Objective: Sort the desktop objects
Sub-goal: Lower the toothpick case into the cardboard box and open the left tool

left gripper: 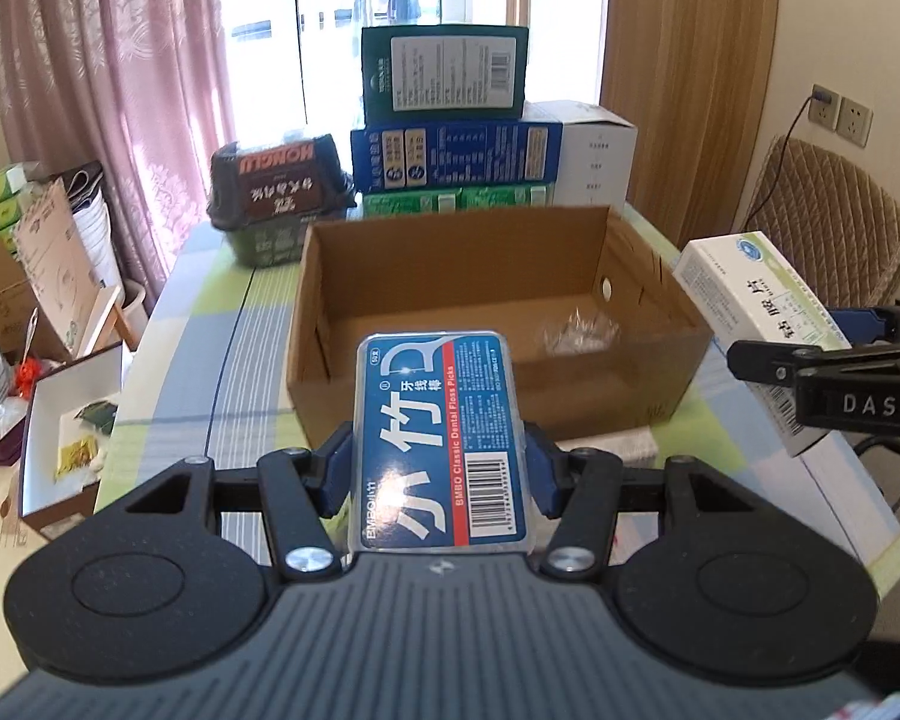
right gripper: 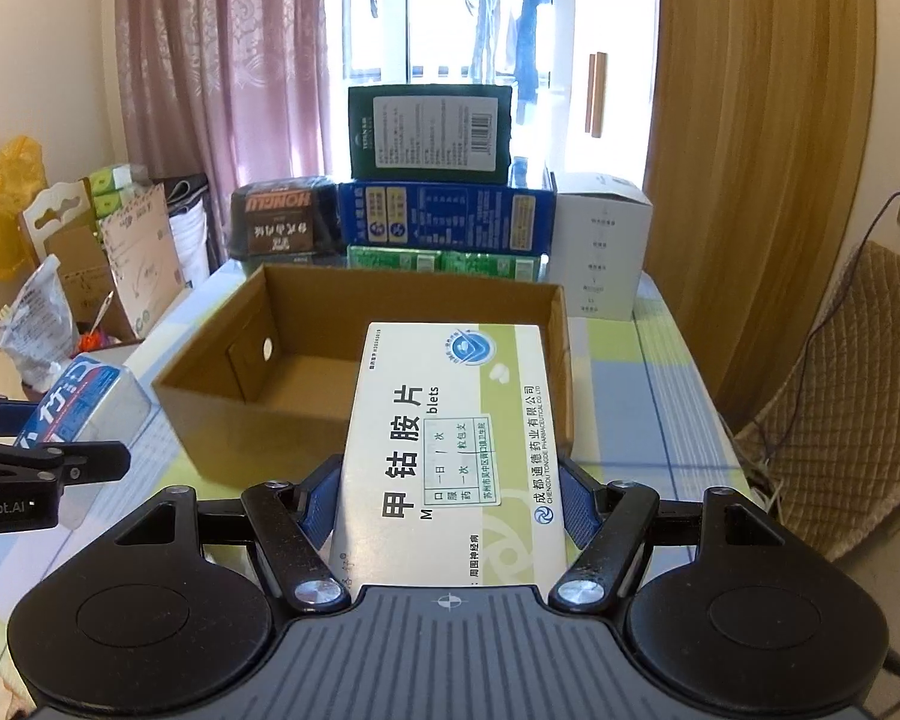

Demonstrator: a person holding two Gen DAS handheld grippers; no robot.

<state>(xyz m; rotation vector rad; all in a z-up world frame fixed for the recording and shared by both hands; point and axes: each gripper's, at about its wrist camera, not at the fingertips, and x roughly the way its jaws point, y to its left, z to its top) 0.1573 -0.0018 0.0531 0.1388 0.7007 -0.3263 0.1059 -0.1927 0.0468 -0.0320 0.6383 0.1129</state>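
My left gripper [left gripper: 438, 468] is shut on a blue dental floss pick box [left gripper: 441, 438] and holds it above the table, just before the near wall of an open cardboard box [left gripper: 570, 402]. My right gripper [right gripper: 450, 498] is shut on a white and green medicine box [right gripper: 450, 456], held over the near edge of the cardboard box [right gripper: 210, 414]. In the left wrist view the medicine box [left gripper: 744, 294] and right gripper show at the right edge. In the right wrist view the floss box [right gripper: 78, 402] shows at the left. A crumpled clear wrapper [left gripper: 582, 330] lies inside the cardboard box.
Stacked boxes stand behind the cardboard box: a dark green one [left gripper: 444, 72] on a blue one [left gripper: 456, 156], a white one [left gripper: 594, 162] to the right, a dark packet [left gripper: 276, 186] to the left. The checked tablecloth [left gripper: 210, 372] covers the table. A chair [right gripper: 840, 396] stands right.
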